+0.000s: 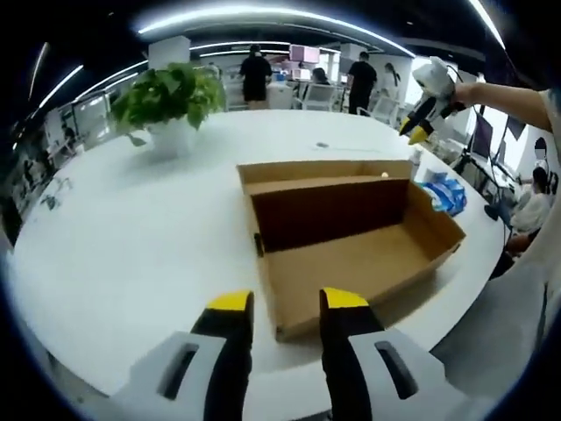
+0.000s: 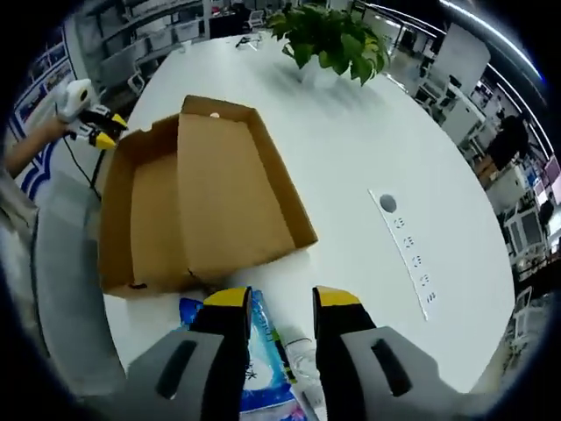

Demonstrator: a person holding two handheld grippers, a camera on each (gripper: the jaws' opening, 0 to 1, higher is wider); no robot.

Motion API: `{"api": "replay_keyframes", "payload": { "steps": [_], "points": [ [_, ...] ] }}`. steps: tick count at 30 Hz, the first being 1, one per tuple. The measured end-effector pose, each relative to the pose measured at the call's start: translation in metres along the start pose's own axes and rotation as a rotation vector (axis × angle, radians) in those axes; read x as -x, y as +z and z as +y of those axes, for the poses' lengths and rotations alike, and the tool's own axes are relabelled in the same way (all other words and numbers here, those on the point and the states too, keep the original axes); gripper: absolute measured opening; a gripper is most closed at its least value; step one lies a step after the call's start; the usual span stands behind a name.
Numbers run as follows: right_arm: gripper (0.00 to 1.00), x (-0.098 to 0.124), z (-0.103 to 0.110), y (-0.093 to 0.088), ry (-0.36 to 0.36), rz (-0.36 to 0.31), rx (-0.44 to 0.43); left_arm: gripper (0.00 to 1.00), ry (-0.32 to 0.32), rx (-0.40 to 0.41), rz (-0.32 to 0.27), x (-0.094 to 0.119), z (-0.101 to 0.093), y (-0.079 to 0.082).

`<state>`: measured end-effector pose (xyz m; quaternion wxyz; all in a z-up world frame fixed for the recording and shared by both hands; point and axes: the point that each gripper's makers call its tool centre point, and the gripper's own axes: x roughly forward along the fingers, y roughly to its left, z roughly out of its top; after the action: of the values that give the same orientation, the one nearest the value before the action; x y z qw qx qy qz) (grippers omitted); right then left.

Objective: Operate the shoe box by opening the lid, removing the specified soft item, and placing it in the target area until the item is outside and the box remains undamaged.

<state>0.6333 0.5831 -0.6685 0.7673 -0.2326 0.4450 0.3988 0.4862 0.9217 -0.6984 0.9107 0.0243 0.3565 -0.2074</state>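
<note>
Left gripper view: left claw (image 1: 287,303) spread, level before open shoe box (image 1: 351,241); right claw (image 2: 277,300) spread above blue packet (image 2: 263,368).

No lettering is reading clearly anywhere: print on the blue-and-white packet (image 2: 263,360) beside the open cardboard box (image 2: 206,197) is showing only as a blur, and the box itself is bearing no legible marking.

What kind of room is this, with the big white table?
Probably an open-plan office: a large white meeting table with a potted plant, built-in power sockets, and people at desks with monitors behind.
</note>
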Motion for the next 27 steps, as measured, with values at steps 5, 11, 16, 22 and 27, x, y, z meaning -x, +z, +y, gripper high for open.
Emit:
{"api": "replay_keyframes", "payload": {
  "steps": [5, 11, 16, 22, 27],
  "points": [
    [0.24, -0.017, -0.003, 0.005, -0.004, -0.019, -0.122, 0.15, 0.017, 0.050, 0.013, -0.003, 0.006, -0.006],
    [0.24, -0.035, -0.017, 0.011, -0.061, -0.057, -0.225, 0.08, 0.019, 0.082, 0.025, -0.006, 0.008, -0.010],
    [0.24, -0.050, -0.020, 0.012, -0.059, -0.077, -0.311, 0.06, 0.018, 0.103, 0.021, -0.012, 0.007, -0.013],
    [0.21, -0.063, -0.030, 0.009, -0.089, -0.087, -0.404, 0.04, 0.024, 0.118, 0.015, -0.016, 0.008, -0.012],
    [0.20, -0.076, -0.038, 0.004, -0.122, -0.076, -0.458, 0.04, 0.026, 0.122, 0.017, -0.017, 0.008, -0.013]
  ]
}}
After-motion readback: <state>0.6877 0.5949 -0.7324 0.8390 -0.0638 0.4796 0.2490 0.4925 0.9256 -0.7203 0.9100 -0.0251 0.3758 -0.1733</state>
